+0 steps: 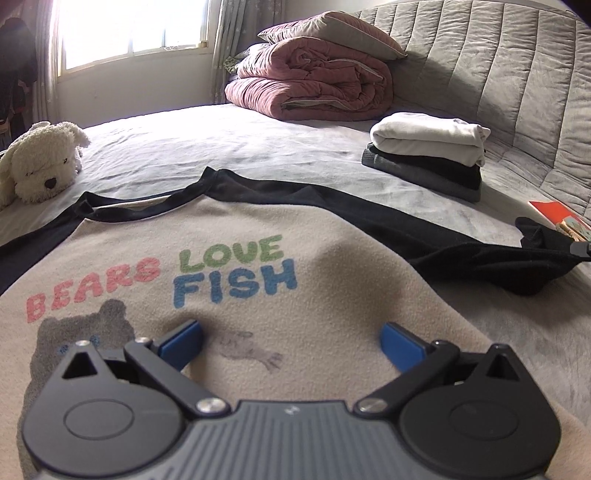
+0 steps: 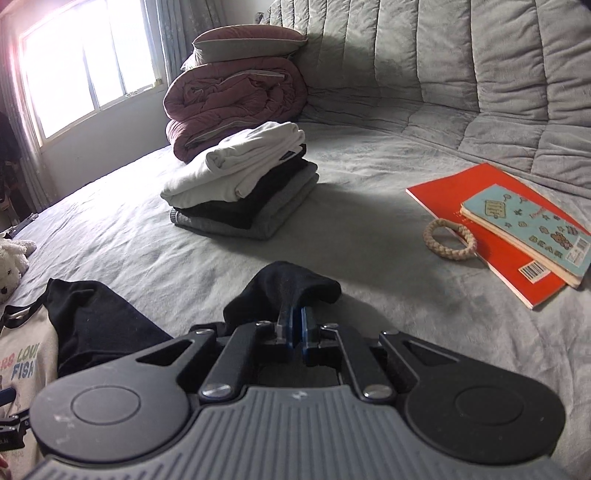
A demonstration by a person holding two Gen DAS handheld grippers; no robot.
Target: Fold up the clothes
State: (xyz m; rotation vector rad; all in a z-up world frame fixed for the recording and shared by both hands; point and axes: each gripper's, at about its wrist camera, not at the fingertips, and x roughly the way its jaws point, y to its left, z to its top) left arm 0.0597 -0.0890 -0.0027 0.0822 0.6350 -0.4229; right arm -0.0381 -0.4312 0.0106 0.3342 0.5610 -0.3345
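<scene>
- Two views I have, and they divide the shirt (image 1: 258, 295) between them: the left wrist view shows its beige front with the words BEARS LOVE FISH, spread flat on the bed (image 1: 221, 147), while the right wrist view shows mostly the black sleeve (image 2: 291, 288).
- My left gripper (image 1: 291, 341) is above the beige front, its jaws wide apart and holding nothing.
- My right gripper (image 2: 297, 323) has its jaws closed on the end of the black sleeve, and the cloth bunches over the tips.
- Only the right view shows fully the red book (image 2: 480, 221), the small blue notebook (image 2: 524, 225) lying on it, and a braided ring (image 2: 448, 236) touching the book's edge; in the left view these are cut off at the border.
- The left sleeve goes out of the picture, I cannot see its end.
- Around: a stack of folded clothes (image 2: 240, 192), a rolled pink quilt (image 1: 310, 88) with a pillow (image 1: 332, 33) on top, a white plush dog (image 1: 40, 162) near the collar.
</scene>
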